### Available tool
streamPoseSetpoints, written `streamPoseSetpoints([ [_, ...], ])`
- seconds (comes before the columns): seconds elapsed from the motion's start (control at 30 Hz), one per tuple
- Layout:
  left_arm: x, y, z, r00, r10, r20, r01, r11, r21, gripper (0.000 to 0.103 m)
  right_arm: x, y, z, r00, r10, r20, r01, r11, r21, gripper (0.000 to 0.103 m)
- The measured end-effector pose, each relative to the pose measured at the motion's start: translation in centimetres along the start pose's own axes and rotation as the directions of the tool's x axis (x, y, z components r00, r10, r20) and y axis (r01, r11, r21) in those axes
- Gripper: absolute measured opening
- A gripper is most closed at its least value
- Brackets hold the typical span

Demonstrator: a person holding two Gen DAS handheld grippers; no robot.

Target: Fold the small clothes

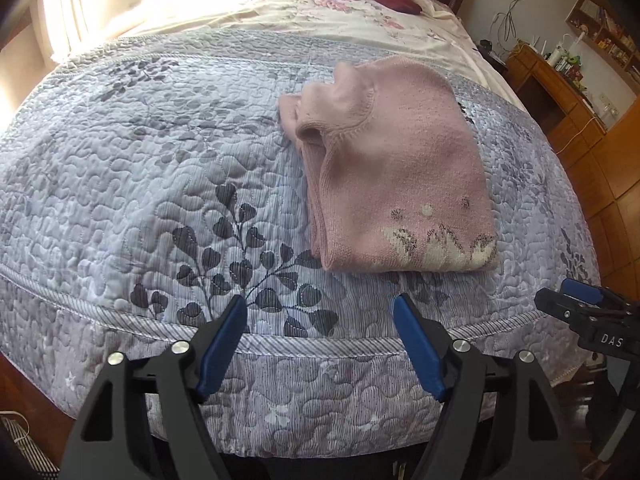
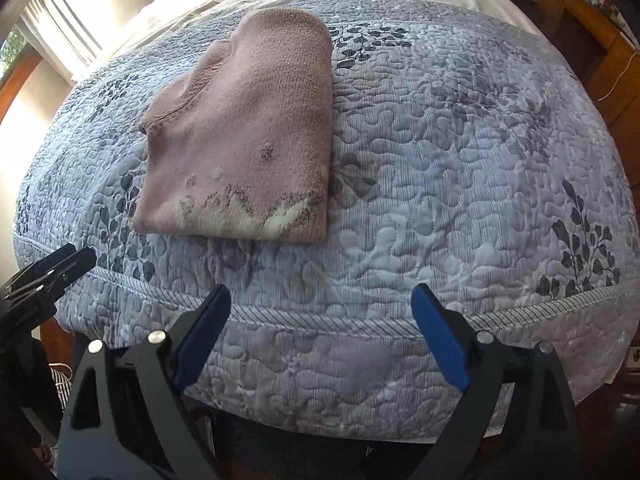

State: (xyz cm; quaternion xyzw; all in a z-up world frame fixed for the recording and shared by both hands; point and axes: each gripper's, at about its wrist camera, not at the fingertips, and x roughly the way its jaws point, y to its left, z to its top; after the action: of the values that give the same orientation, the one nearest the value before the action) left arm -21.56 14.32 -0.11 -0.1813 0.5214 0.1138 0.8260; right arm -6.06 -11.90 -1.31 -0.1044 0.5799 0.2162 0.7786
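The left gripper (image 1: 320, 340) sits at the bottom centre of its own view with its blue-padded fingers spread wide and nothing between them, hovering over the near edge of the bed. The right gripper (image 2: 320, 328) is the same in its view: released, empty, at the bottom centre.

Beyond the fingers lies the grey-lilac quilted bedspread (image 1: 140, 160), printed with dark leaf sprays. On it rests the pink knitted sweater (image 1: 396, 172), already folded into a compact rectangle with the collar showing at its far left corner and a cream and grey knitted pattern along the near edge.

In the left view the sweater lies ahead and to the right of the fingers, centre right of the frame. In the right view the sweater (image 2: 244, 136) lies ahead and to the left, upper left of centre. So it sits between the two grippers, clear of both. Its long axis runs away from the fingers, near edge toward the person. Neither gripper looks clearly nearer.

At the right edge of the left view, the right gripper's body carries white letters reading "DAS"; no other writing is legible. The fold looks essentially finished.
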Motion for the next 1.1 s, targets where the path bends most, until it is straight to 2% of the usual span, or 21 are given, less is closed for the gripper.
streamPoseSetpoints([
  [0.3,-3.3,-0.9,-0.6,0.999,0.028,0.032,-0.029,1.000,0.005,0.082,-4.1,1.4,-0.7,0.994,-0.092,0.054,0.092,0.996,-0.006,0.095],
  [0.7,-6.3,-2.1,-0.9,0.996,0.057,0.069,-0.058,0.998,0.010,0.084,-7.8,2.7,-1.4,0.990,-0.080,0.118,0.082,0.996,-0.015,0.095],
  [1.1,-7.1,-3.0,-1.5,0.990,0.109,0.086,-0.112,0.993,0.027,0.084,-8.6,3.2,-1.9,0.989,-0.087,0.118,0.089,0.996,-0.013,0.095],
])
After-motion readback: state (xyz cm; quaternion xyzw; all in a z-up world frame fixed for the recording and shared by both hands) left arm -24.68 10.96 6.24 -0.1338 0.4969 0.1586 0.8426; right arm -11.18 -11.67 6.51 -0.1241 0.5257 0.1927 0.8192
